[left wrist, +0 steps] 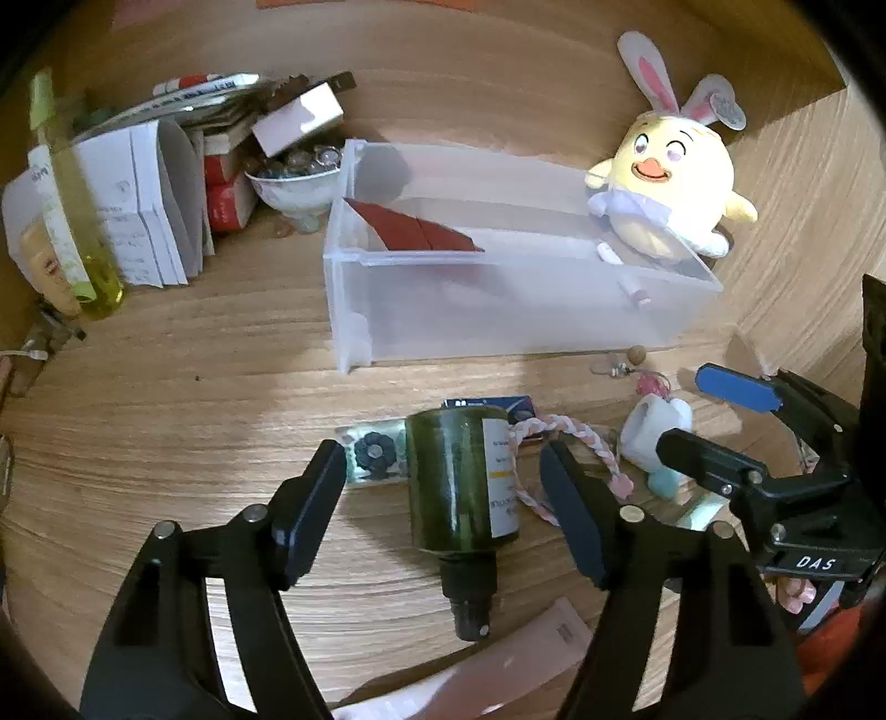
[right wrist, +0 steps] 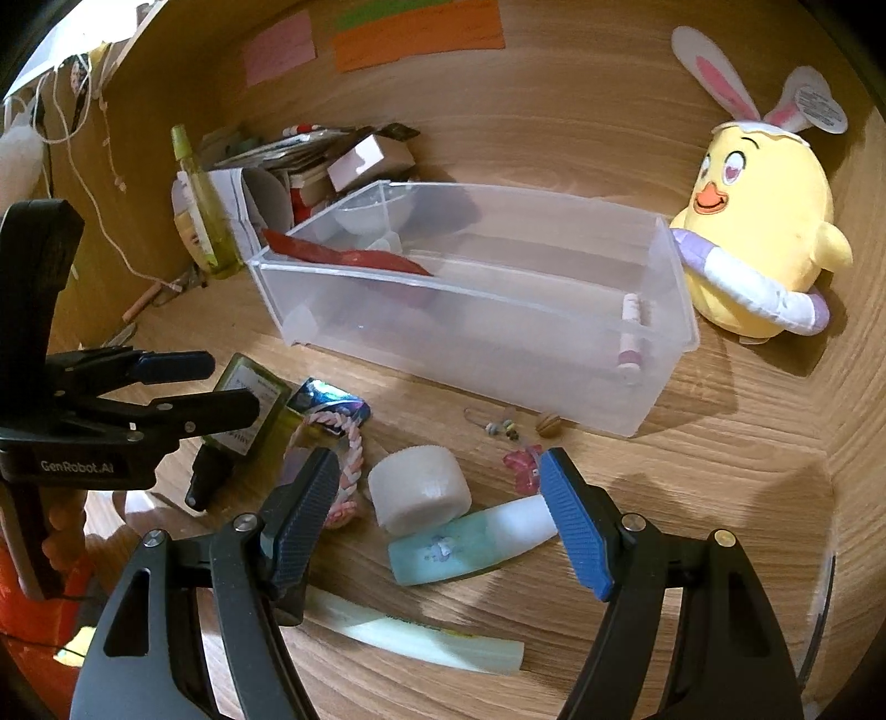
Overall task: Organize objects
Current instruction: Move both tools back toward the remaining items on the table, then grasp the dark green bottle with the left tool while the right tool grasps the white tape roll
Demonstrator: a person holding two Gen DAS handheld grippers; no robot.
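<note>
My left gripper point(left wrist: 443, 498) stands apart around one dark green bottle point(left wrist: 459, 487) on the desk point(left wrist: 166, 415), pads clear. My right gripper point(right wrist: 437, 515) gapes over one white roll point(right wrist: 419, 490) and one pale tube point(right wrist: 470, 545). One clear bin point(right wrist: 470, 310) holds one red packet point(right wrist: 354, 257). Only the right view shows three wall notes point(right wrist: 415, 33).

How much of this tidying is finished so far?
Barely begun. The clear bin holds only a red packet and a small tube. The left gripper straddles the dark green bottle without gripping it; the right gripper hovers open over the white roll. The teal tube and braided cord still wait.
</note>
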